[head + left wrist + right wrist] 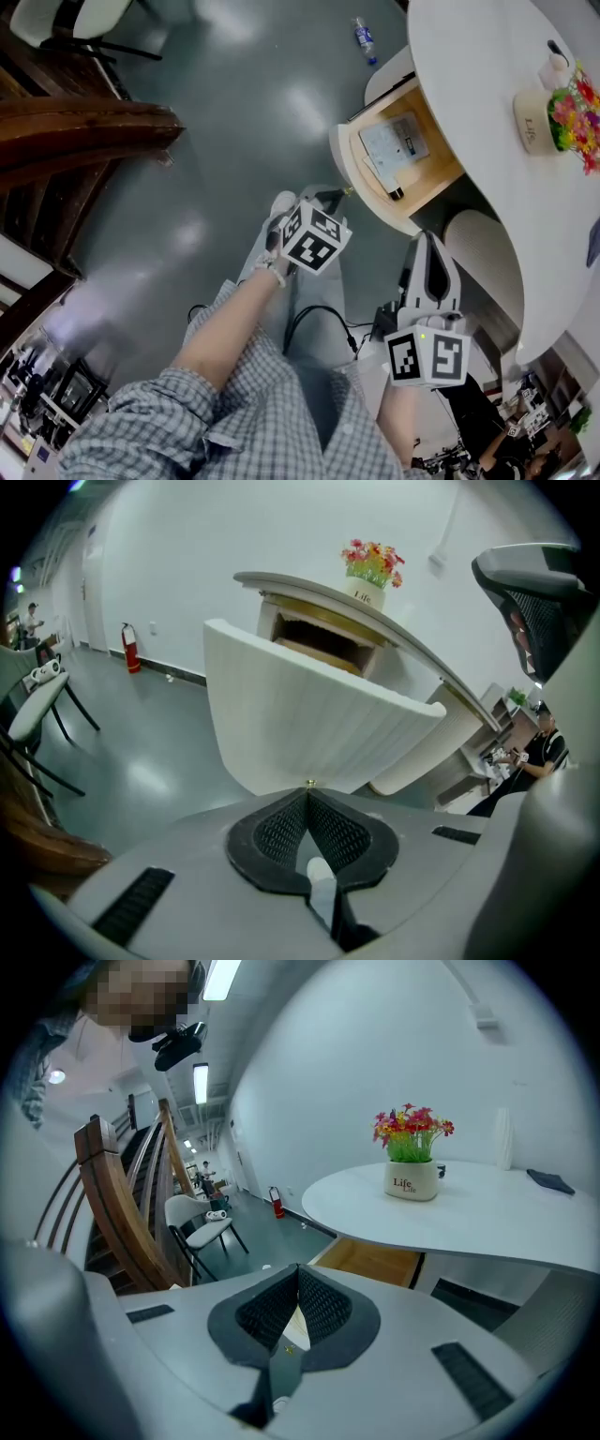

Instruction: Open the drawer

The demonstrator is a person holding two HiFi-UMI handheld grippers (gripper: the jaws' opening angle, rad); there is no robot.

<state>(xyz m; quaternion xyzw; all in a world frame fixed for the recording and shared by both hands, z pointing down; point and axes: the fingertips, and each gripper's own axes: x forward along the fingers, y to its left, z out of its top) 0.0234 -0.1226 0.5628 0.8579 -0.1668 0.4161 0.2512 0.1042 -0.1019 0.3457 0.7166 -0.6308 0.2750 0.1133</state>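
The white curved drawer (398,155) stands pulled out from under the white table (487,103), and papers and a pen lie in its wooden inside. Its small gold knob (349,190) sticks out of the front panel (309,714). My left gripper (330,197) points at that knob (310,783), which shows just past the tips. Its pads (281,832) are pressed together and shut, with nothing visible between them. My right gripper (429,248) hangs lower right, beside the table's base, shut and empty. In its own view the pads (323,1307) meet.
A flower pot (553,117) stands on the table top. A second curved white panel (483,258) sits below the drawer. A water bottle (365,39) lies on the grey floor, and cables (319,323) run near the person's legs. Wooden stair rails (84,131) are at the left.
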